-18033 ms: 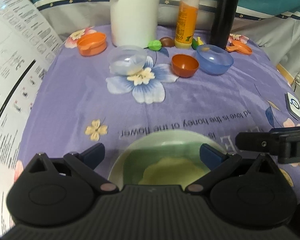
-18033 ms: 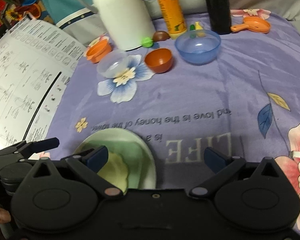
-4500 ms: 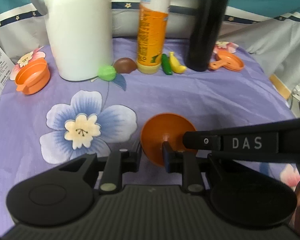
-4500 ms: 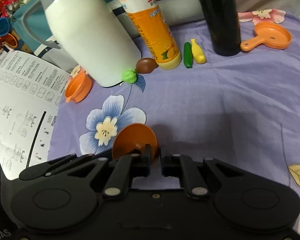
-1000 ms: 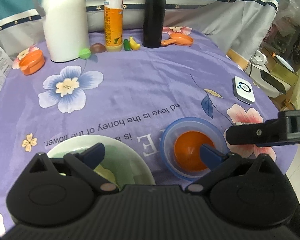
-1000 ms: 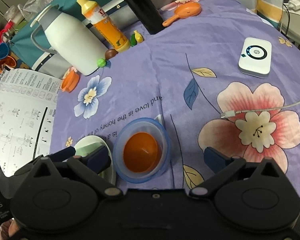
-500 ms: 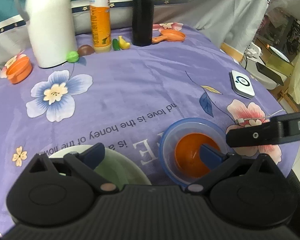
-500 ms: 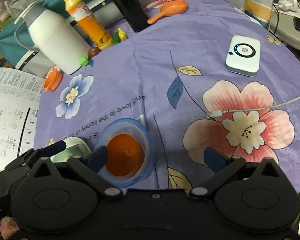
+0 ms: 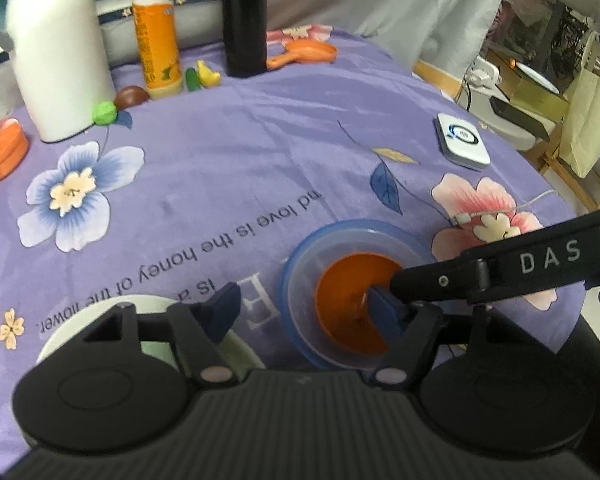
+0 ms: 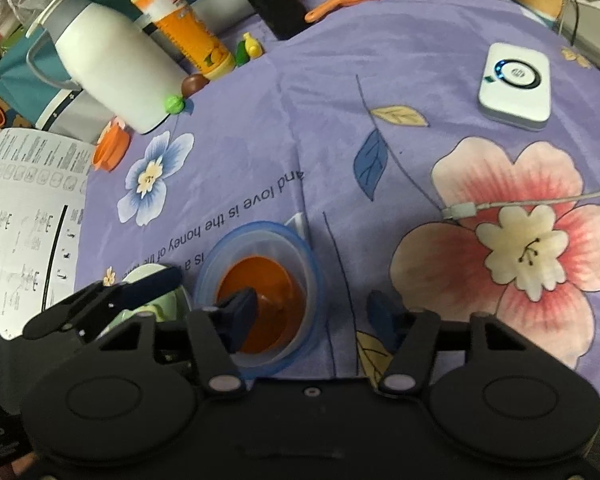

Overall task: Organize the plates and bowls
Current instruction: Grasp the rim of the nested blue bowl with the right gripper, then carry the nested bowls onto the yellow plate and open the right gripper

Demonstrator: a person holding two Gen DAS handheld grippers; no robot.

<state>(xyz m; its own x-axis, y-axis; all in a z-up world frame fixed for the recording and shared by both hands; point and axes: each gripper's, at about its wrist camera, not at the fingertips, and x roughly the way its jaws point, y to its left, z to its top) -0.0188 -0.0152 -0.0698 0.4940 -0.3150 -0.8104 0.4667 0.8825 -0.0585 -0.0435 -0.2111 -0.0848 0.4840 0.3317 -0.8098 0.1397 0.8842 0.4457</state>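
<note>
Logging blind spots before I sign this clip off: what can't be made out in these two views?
- Green plate: mostly behind the left gripper body, left wrist view.
- Blue bowl near rim: covered by the right gripper, right wrist view.
- Orange bottle label: blurred.

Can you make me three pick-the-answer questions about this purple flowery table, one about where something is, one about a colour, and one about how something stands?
1. Where is the orange bowl?
A. Inside the blue bowl
B. On the white pad
C. Under the paper sheet

2. What colour is the tall bottle next to the white jug?
A. Green
B. Orange
C. Pink

3. How does the black flask stand?
A. Lying flat
B. Upside down in a bowl
C. Upright

Answers:
1. A, the blue rim rings the orange bowl in both views.
2. B, its body is orange with a yellow cap.
3. C, it rises straight up from the purple cloth.
</note>
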